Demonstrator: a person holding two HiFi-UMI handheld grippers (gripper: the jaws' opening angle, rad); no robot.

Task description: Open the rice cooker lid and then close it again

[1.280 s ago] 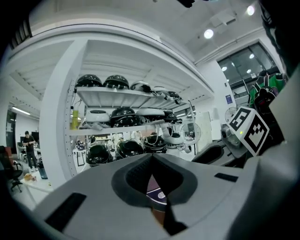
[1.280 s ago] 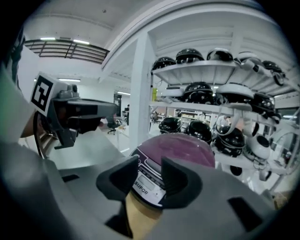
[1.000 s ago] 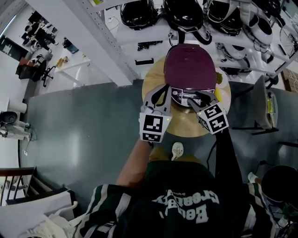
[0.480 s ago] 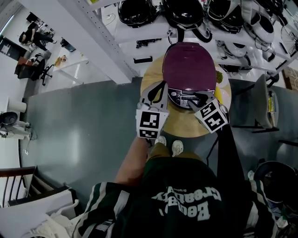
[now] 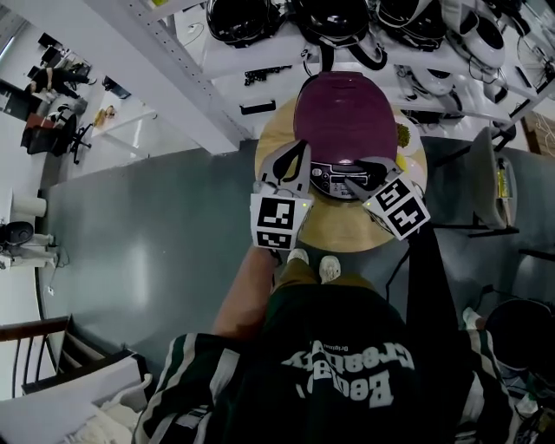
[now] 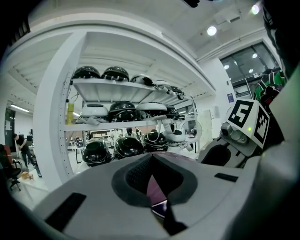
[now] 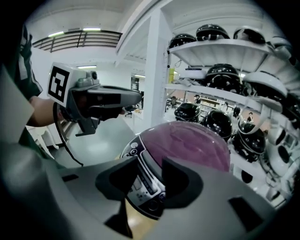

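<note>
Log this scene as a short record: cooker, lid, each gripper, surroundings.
cooker: rice cooker on a round table
lid: purple lid, closed
left gripper: left gripper shut, empty, by the cooker's front left
right gripper: right gripper at the control panel, jaws opening, gripping nothing
behind: shelves with helmets
</note>
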